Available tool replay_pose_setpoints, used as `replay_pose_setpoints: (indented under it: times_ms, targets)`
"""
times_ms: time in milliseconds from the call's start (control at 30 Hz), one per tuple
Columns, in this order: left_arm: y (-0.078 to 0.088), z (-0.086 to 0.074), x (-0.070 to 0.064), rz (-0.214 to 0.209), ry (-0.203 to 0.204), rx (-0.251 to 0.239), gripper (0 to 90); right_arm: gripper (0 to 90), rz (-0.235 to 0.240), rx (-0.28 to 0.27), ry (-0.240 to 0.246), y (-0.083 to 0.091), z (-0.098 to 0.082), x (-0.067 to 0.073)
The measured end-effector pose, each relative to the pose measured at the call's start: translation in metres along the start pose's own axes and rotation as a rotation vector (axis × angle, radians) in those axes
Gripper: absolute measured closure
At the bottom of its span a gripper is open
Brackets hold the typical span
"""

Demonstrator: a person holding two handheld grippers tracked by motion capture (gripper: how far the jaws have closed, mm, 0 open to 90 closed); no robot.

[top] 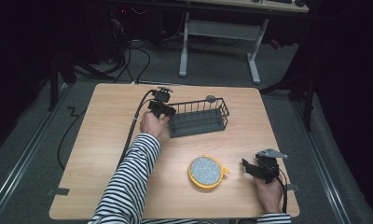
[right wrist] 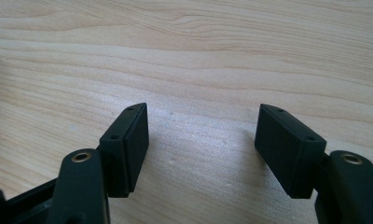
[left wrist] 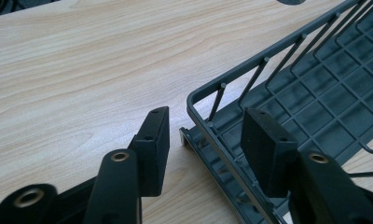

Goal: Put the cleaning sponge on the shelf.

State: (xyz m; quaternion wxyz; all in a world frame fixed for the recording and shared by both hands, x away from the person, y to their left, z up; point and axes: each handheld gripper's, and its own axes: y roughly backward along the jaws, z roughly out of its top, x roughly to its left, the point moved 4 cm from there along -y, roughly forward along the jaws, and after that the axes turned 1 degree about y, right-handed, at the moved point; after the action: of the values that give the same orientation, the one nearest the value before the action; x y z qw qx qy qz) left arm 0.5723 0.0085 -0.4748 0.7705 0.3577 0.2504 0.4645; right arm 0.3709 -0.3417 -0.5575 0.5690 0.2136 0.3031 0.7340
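Dark surroundings are recorded on all sides of a pale wood-grain counter (top: 105,140), with grey flooring, trailing cables and the white legs of a second desk (top: 184,51) noted beyond its far edge. Item one: a dark grey wire rack (top: 199,119), set on the far middle of the counter, its long side roughly parallel to the far edge. Item two: the left tongs (top: 168,112), held at the rack's near-left corner; in the left gripper view they are seen spread apart, one jaw outside on bare wood and the other over the grid floor, so that the corner rim (left wrist: 198,95) is straddled but not yet pinched. This placement is judged to prepare a grip on the rim, by which the rack could be dragged or steadied. Item three: the right tongs (top: 250,167), rested near the right front edge, jaws wide apart over bare wood and nothing held; they are judged to be parked clear of the work. Item four: a round yellow-rimmed strainer (top: 206,171) with a speckled grey centre, lying just left of the right tongs and well apart from the rack. A small grey round object (top: 210,98) is noted behind the rack; its nature cannot be told. Nothing is seen obstructing the straddled corner, though the upright wires (left wrist: 250,81) leave little room for the inner jaw.
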Motion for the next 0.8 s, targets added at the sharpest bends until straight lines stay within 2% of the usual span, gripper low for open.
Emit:
replay_pose_setpoints:
  times_ms: [200,467,800]
  targets:
    - [-0.0018,0.0,0.0004,-0.011,0.011,0.003,59.0,35.3,0.0,0.0,0.0,0.0,0.0,0.0]
    - [-0.0019,-0.0005,-0.0009,-0.019,0.002,0.008,62.5,35.2,0.0,0.0,0.0,0.0,0.0,0.0]
    - [-0.0019,-0.0016,-0.0026,-0.006,-0.007,0.0,64.6,35.2,0.0,0.0,0.001,0.0001,0.0,0.0002]
